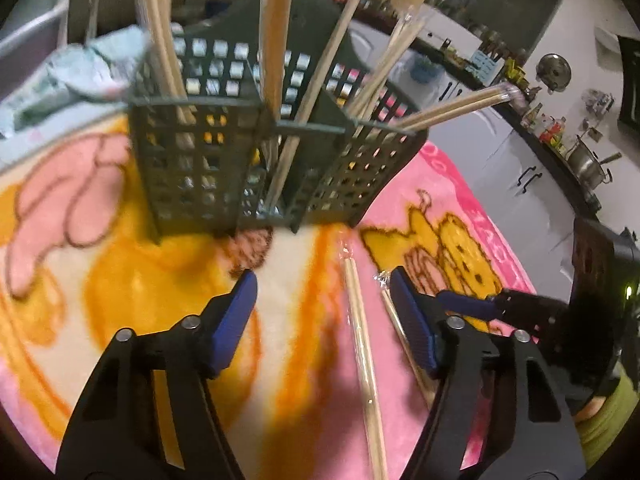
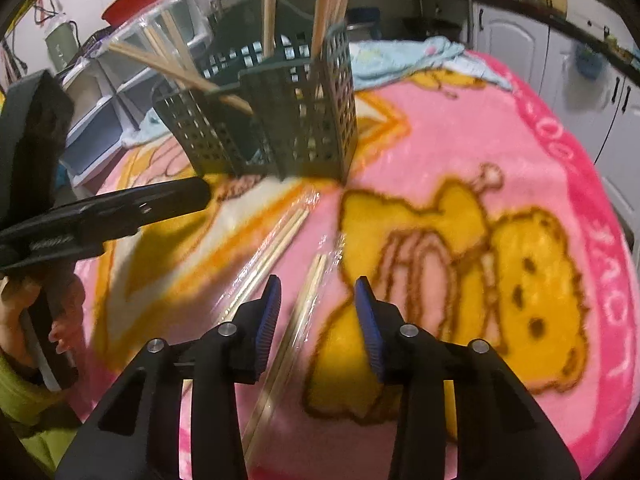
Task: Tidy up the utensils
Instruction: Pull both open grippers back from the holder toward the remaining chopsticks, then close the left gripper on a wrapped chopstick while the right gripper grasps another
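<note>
Two grippers hang low over wrapped chopsticks lying on a cartoon blanket, in front of a green utensil caddy.

The left gripper [image 1: 322, 284] has its blue pads apart, one wrapped chopstick pair [image 1: 362, 344] lying on the blanket [image 1: 120, 280] between them, untouched; a second wrapped pair [image 1: 400, 332] lies just beside its right pad. The right gripper [image 2: 318, 292] also stands apart, narrower, straddling that second pair [image 2: 308, 300] without pressing it. The first pair [image 2: 272, 256] lies just to its left. The dark green perforated caddy [image 1: 192, 168] stands upright on the blanket beyond the loose pairs, its compartments holding more wrapped chopsticks [image 1: 384, 60] and a wooden handle [image 1: 276, 40]. A pale blue cloth [image 1: 80, 72] lies behind it.
</note>
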